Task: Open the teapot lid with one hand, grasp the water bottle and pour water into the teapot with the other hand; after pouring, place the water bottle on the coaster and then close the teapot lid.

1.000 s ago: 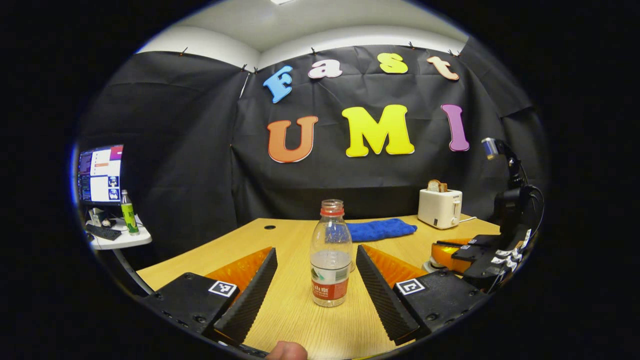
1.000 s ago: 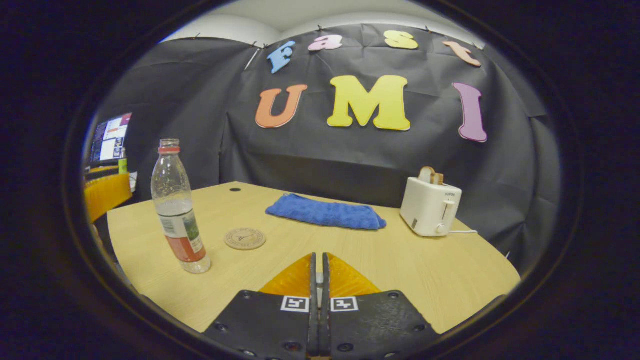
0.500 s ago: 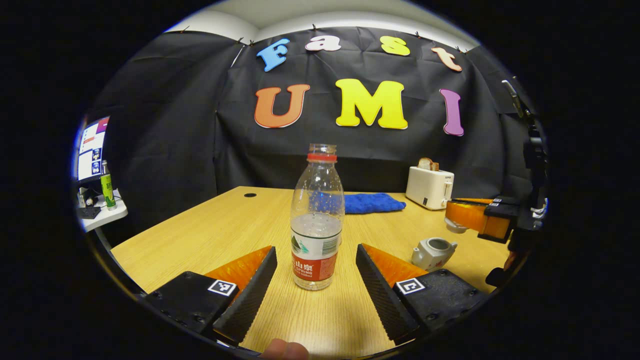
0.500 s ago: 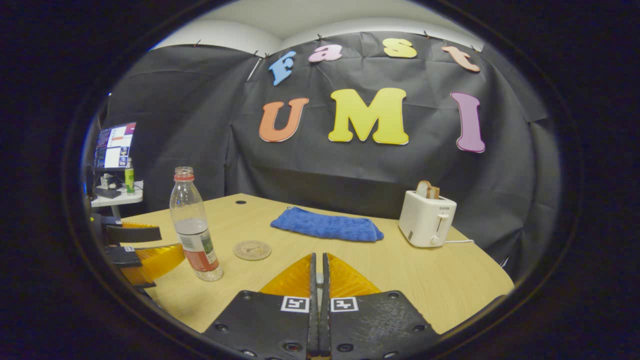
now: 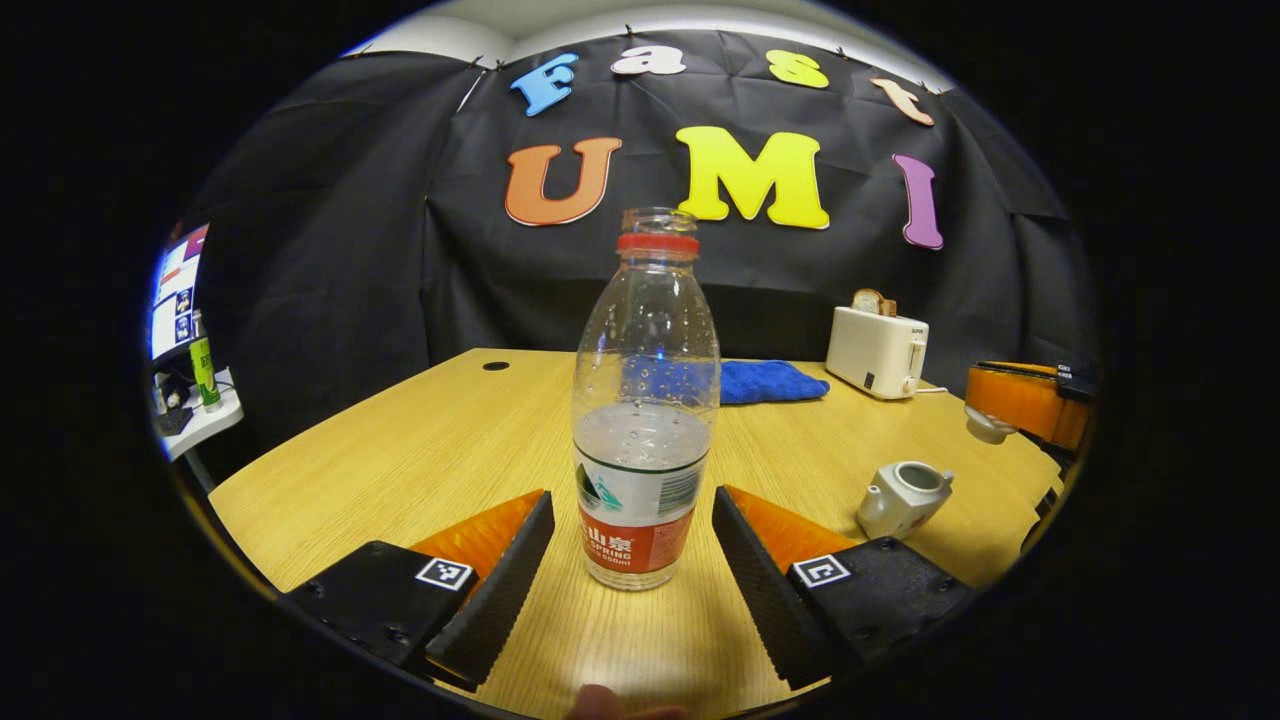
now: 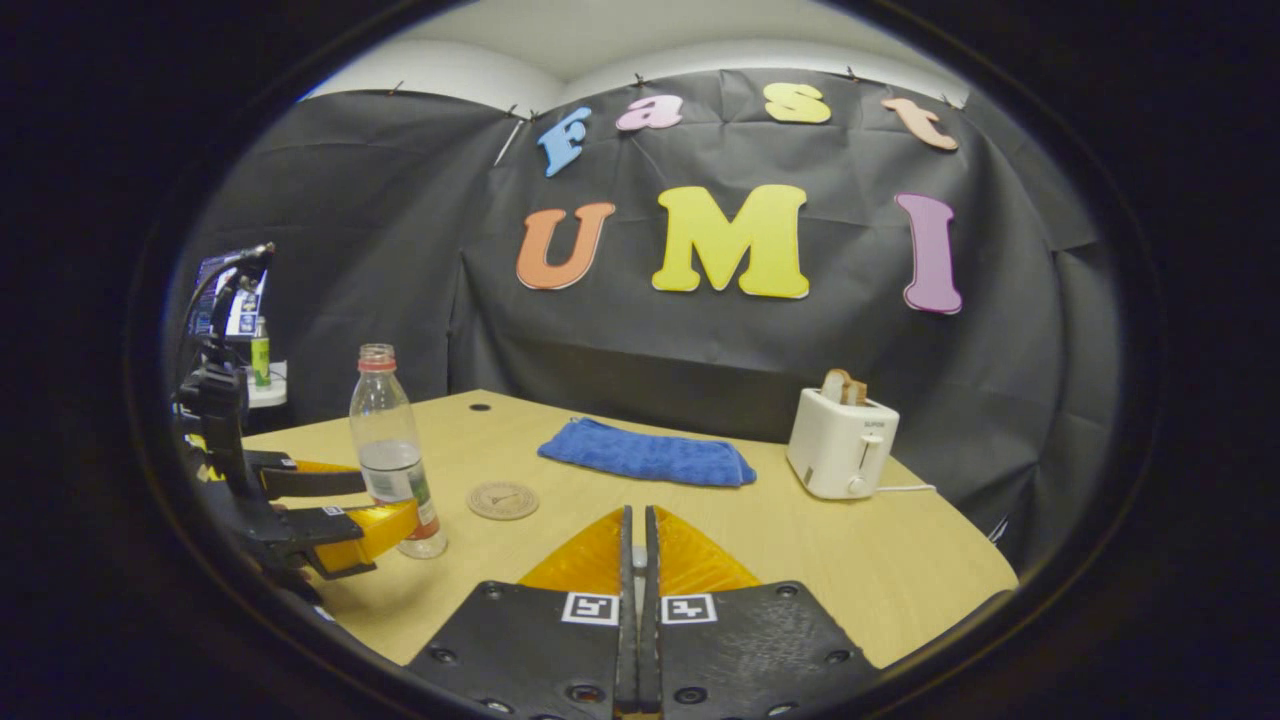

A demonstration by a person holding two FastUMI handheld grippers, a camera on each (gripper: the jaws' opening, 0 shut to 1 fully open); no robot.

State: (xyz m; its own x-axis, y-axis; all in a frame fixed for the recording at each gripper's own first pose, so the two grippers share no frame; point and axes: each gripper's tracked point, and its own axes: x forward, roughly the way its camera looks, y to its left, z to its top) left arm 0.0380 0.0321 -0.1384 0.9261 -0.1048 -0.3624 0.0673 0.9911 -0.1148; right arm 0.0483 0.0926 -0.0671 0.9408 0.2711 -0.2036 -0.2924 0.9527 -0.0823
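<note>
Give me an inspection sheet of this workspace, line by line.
Surface: wooden table, bare in front.
Job's things: water bottle upright, uncapped, part full; teapot open; lid held aloft; coaster bare.
Clutter: blue towel; toaster with bread.
Grippers: left gripper open, straddling the bottle; right gripper shut on the lid.
Cables: toaster's white cord.
Surroundings: side table with monitor and green bottle.
</note>
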